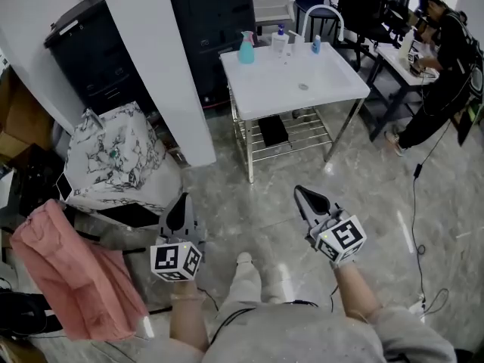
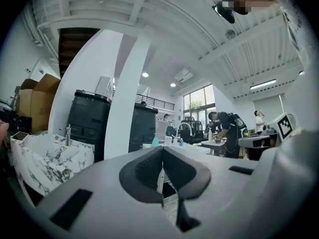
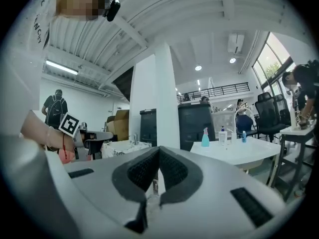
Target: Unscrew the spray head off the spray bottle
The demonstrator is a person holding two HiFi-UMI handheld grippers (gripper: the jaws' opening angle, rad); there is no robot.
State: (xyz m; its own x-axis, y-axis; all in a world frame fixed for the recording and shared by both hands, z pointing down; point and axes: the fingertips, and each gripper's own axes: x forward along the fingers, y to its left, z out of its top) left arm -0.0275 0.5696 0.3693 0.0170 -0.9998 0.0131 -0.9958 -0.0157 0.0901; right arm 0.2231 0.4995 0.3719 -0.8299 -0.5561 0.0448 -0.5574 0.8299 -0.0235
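A teal spray bottle [image 1: 246,48] stands at the far left corner of a white table [image 1: 333,89] across the floor; the right gripper view shows the same spray bottle [image 3: 205,138] small and far off. My left gripper [image 1: 178,206] is held low over the floor, shut and empty. My right gripper [image 1: 302,193] is also shut on nothing, pointing toward the table. Both are well short of the table. In the left gripper view the jaws [image 2: 162,151] meet with the table behind them.
A clear pump bottle [image 1: 280,40] and a small blue bottle [image 1: 316,44] also stand on the table. A white pillar [image 1: 162,66], black cabinets [image 1: 83,48], a marble-patterned basin [image 1: 113,157] and pink cloth [image 1: 68,271] lie left. A person [image 1: 442,66] stands at a desk right.
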